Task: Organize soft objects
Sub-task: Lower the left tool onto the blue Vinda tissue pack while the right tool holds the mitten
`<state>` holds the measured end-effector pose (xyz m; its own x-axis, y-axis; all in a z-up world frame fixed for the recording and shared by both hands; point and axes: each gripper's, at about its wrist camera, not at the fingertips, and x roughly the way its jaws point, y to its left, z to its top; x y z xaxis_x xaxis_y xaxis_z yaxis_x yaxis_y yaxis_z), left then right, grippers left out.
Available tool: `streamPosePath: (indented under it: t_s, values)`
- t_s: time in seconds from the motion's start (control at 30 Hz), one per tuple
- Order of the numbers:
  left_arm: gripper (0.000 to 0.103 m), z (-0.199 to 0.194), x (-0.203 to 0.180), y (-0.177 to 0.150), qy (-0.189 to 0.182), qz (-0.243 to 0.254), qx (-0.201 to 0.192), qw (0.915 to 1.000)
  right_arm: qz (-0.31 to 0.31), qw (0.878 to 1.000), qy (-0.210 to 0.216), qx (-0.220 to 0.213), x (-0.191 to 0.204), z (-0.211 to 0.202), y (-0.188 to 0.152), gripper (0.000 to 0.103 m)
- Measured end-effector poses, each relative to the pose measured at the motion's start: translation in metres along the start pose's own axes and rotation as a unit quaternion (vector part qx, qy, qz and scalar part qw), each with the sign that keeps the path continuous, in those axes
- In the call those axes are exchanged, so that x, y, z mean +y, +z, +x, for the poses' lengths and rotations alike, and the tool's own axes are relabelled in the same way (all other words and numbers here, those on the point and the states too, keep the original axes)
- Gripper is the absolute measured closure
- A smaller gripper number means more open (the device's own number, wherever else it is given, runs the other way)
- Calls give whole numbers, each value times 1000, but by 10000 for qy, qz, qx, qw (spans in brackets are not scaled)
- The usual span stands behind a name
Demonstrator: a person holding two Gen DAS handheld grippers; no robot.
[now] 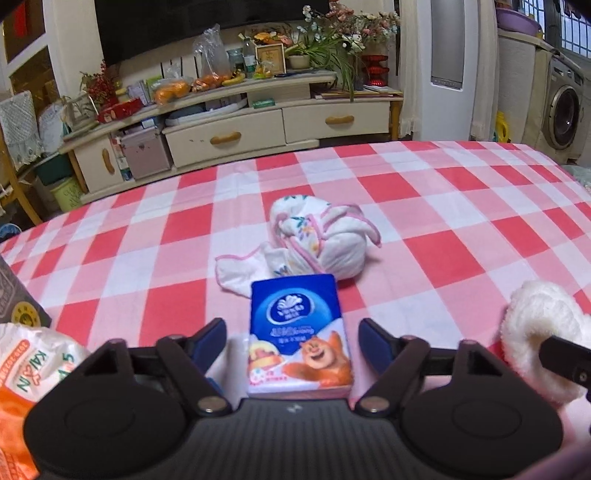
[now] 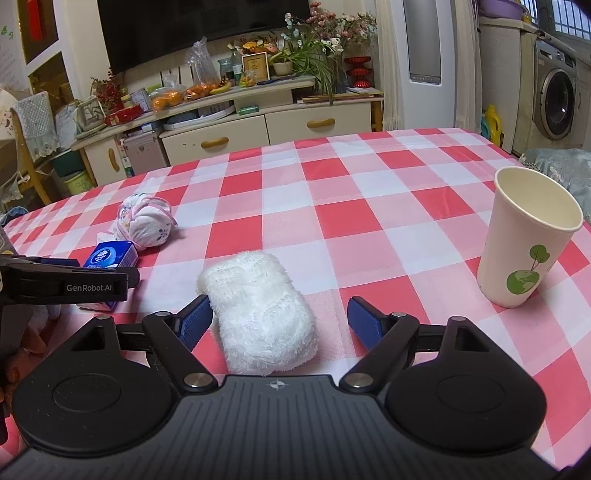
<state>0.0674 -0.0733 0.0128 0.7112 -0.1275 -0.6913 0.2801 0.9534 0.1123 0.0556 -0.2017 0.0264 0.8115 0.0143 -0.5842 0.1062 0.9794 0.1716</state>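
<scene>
- Covering the whole work surface is a red, pink and white checked tablecloth (image 2: 332,221), lying flat with only faint creases.
- Left gripper (image 1: 291,341): jaws part-open around a blue tissue packet (image 1: 297,332) printed with a cartoon bear; a gap shows on both sides, so the pads do not press it. The packet lies flat on the cloth.
- Right gripper (image 2: 280,317): jaws wide, set to either side of a white fluffy towel roll (image 2: 258,314) that rests on the cloth; the left pad is just beside the pile, the right pad stands clear.
- Bundled white cloth with pink trim and a flower print (image 1: 317,240): lies just beyond the tissue packet, one loose corner trailing toward the left.
- Paper cup (image 2: 528,236), cream with a green tree-and-globe print: upright near the right edge of the table, well apart from the towel roll.
- Orange-and-white plastic package (image 1: 33,369): at the near left edge in the left wrist view, with a dark box corner (image 1: 18,302) beside it.
- Room behind the table: a cream TV cabinet (image 2: 229,140) with curved wooden handles, crowded with fruit, bags, a framed picture and potted flowers; a dark television screen (image 2: 203,29) above it.
- Far right: a front-loading washing machine (image 2: 554,103) and a tall white standing unit (image 2: 421,44).
</scene>
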Motion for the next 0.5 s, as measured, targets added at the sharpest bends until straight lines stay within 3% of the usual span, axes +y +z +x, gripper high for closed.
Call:
streamPosePath:
  t_s: [0.17, 0.3, 0.5]
  values:
    - [51, -1, -2, -1, -139, -84, 62, 9998, -14, 10000, -37, 90, 1, 4, 0, 12]
    - [52, -4, -5, -3, -175, -75, 79, 9998, -101, 9999, 43, 54, 4, 2, -1, 34]
    - [52, -15, -9, -13, -240, 3, 88, 9997, -228, 9997, 123, 35, 6, 2, 0, 45]
